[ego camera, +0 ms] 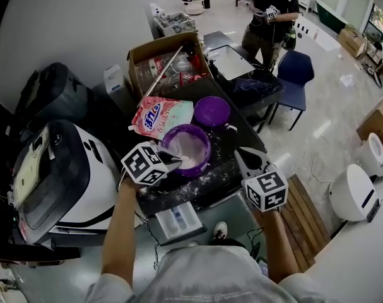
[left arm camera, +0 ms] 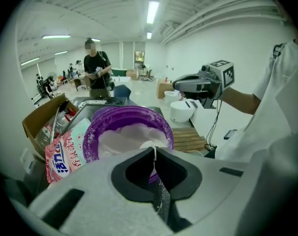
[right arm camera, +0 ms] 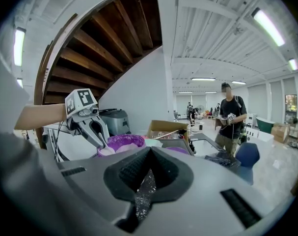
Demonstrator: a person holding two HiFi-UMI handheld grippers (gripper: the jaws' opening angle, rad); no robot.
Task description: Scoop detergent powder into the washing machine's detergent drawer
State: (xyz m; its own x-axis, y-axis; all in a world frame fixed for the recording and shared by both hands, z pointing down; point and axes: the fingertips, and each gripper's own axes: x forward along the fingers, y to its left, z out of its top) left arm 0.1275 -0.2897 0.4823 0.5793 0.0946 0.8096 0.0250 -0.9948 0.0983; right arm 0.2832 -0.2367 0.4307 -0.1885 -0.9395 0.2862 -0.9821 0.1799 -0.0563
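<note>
A purple tub (ego camera: 202,136) of white powder stands on the dark, powder-dusted table (ego camera: 223,175); it also fills the left gripper view (left arm camera: 92,134). My left gripper (ego camera: 176,160) reaches over its near rim, shut on a thin white scoop (right arm camera: 103,150) whose bowl dips into the powder. Only the scoop's edge (left arm camera: 154,154) shows between the jaws (left arm camera: 155,149). My right gripper (ego camera: 247,161) hovers right of the tub, shut on nothing, its jaws (right arm camera: 149,151) dusted with powder. A white compartmented drawer (ego camera: 176,219) lies open below the table's near edge.
A pink detergent bag (ego camera: 158,117) and a purple lid (ego camera: 211,111) lie behind the tub. The white and black washing machine (ego camera: 71,175) stands at the left. A cardboard box (ego camera: 163,55), a blue chair (ego camera: 297,74) and a person (ego camera: 271,11) are farther back.
</note>
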